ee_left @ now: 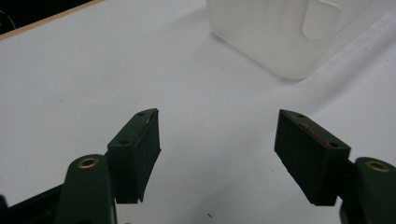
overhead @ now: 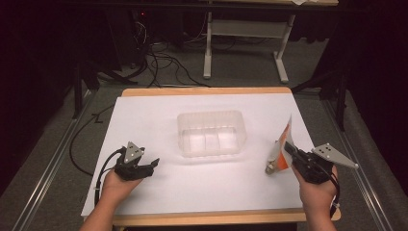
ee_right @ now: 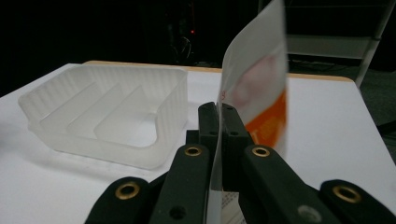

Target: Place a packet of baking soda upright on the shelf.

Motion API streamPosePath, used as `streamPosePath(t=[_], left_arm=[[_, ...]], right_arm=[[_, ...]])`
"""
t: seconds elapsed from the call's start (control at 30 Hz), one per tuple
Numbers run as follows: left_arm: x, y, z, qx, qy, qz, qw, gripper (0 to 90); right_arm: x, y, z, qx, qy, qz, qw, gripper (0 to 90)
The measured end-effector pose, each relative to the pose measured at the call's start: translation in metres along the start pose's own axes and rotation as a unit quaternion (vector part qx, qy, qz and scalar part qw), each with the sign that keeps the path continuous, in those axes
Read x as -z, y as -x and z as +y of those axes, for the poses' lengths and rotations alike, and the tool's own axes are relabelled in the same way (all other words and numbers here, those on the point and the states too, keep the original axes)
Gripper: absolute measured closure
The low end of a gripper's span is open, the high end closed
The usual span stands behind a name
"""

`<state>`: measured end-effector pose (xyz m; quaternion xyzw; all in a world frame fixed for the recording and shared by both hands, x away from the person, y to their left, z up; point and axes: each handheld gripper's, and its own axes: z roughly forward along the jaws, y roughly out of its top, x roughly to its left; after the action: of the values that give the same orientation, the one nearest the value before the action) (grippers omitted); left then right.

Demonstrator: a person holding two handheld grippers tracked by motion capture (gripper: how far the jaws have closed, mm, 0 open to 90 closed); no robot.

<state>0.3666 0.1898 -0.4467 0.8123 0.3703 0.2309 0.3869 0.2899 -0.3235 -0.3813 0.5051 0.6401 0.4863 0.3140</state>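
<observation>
A flat white and orange packet (overhead: 282,147) stands on edge in my right gripper (overhead: 288,150), lifted off the table's right side. In the right gripper view the two black jaws are pressed together on the packet (ee_right: 259,88), which rises up past them. A translucent plastic tray (overhead: 211,133) with dividers sits in the middle of the white table, to the left of the packet. My left gripper (overhead: 153,163) rests near the front left, open, its pads (ee_left: 140,154) wide apart over bare table with the tray (ee_left: 275,32) ahead of it.
The white table top (overhead: 159,120) has a wooden rim at the back and front. Beyond it are a white table frame (overhead: 245,33) and dark cables (overhead: 163,62) on the floor.
</observation>
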Motion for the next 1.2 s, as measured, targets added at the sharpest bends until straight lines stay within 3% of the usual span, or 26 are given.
streamPosePath(t=[0.1, 0.3, 0.4, 0.57, 0.73, 1.03, 1.07, 1.2], left_arm=[[0.0, -0.001, 0.0, 0.0, -0.001, 0.0, 1.0, 31.5], [-0.001, 0.0, 0.0, 0.0, -0.002, 0.001, 1.0, 31.6], [-0.001, 0.0, 0.0, 0.001, -0.002, 0.001, 1.0, 31.5], [-0.001, 0.001, 0.0, 0.0, -0.001, 0.0, 1.0, 31.5], [0.0, 0.0, 0.0, -0.001, -0.001, -0.001, 1.0, 31.6], [0.0, 0.0, 0.0, -0.002, 0.002, -0.004, 1.0, 31.5], [0.0, -0.001, 0.0, -0.002, 0.003, -0.005, 1.0, 31.6], [0.0, -0.001, 0.0, -0.002, 0.002, -0.006, 1.0, 31.5]], right_arm=[[-0.002, -0.001, 0.002, 0.001, -0.002, 0.004, 1.0, 90.0], [0.008, 0.001, 0.011, -0.003, 0.008, 0.014, 0.9999, 90.0], [0.011, 0.0, 0.012, 0.006, 0.004, 0.018, 0.9998, 90.0], [0.003, -0.001, 0.002, 0.021, -0.013, 0.016, 0.9996, 90.0], [0.003, 0.003, -0.005, 0.003, 0.009, 0.019, 0.9998, 89.2], [0.002, -0.001, -0.015, 0.007, 0.013, 0.02, 0.9997, 78.5], [0.002, -0.004, -0.018, 0.016, 0.017, 0.024, 0.9994, 73.0], [0.004, -0.009, -0.021, 0.03, 0.018, 0.017, 0.9992, 68.5]])
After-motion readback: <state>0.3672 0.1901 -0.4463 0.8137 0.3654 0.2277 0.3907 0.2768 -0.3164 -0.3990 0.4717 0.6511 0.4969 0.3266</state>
